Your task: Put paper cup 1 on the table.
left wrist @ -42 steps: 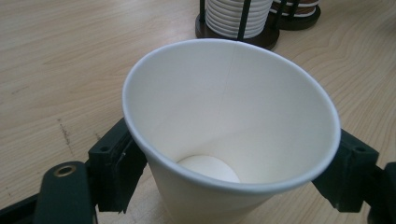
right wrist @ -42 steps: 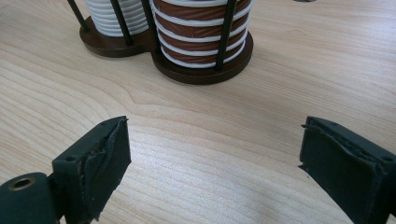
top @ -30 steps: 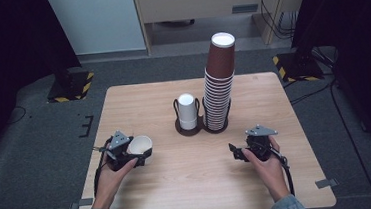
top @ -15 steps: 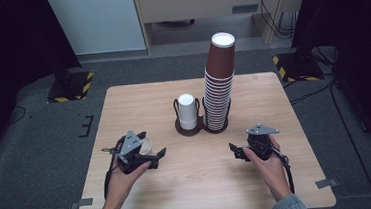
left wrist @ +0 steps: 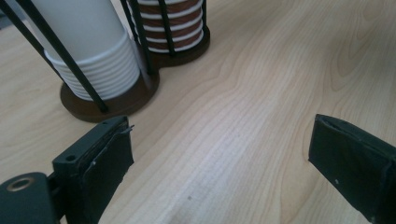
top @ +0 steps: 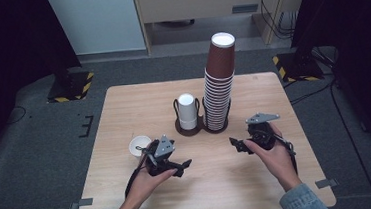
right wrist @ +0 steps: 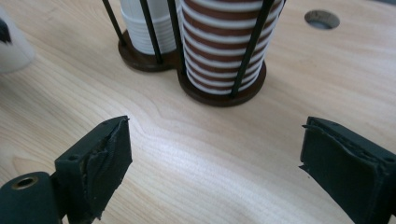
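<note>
white cup (top: 140,144): upright on surface (top: 123,104), left of holder (top: 189,128), just beside left tongs (top: 184,166) | left tongs: wide apart, empty; earlier closed around cup, since moved right | right tongs (top: 235,144): wide, empty, right of holder | right gripper view: surface hole (right wrist: 321,19)

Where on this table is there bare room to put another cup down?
The far left corner of the table, beyond the single white cup, is bare, as is the near edge between the forearms. The middle is crowded: the cup holder with its white stack and brown stack.
</note>
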`<control>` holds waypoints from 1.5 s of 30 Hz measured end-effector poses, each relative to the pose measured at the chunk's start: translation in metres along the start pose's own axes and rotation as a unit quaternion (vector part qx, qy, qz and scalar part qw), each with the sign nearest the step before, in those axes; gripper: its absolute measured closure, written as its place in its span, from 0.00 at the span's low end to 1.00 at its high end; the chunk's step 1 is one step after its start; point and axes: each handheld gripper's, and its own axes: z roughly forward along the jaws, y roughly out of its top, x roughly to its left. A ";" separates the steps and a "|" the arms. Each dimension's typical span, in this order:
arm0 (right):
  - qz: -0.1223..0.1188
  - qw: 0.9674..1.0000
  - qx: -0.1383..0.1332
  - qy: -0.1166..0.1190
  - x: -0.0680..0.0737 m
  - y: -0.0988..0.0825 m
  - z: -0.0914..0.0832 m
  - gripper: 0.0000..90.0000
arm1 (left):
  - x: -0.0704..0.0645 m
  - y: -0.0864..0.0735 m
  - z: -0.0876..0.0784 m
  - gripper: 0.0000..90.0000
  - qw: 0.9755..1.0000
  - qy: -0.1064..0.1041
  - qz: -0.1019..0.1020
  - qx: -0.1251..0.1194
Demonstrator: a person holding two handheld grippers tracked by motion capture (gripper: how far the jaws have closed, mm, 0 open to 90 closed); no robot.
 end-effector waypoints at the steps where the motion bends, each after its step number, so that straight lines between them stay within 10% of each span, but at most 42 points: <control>1: -0.002 1.000 -0.001 0.001 -0.001 0.004 -0.002 0.10 | -0.001 -0.001 0.001 0.06 1.000 0.001 0.000 0.003; 15: -0.006 1.000 -0.019 0.015 -0.013 0.064 -0.041 0.11 | -0.016 -0.006 0.007 0.06 0.999 -0.015 0.022 0.022; 29: -0.049 0.998 -0.020 0.014 0.003 0.124 -0.045 0.09 | -0.025 -0.008 0.014 0.05 0.998 -0.022 0.034 0.039; 45: -0.040 0.998 -0.041 0.010 -0.003 0.177 -0.056 0.07 | -0.022 -0.010 0.010 0.05 0.999 -0.012 0.027 0.040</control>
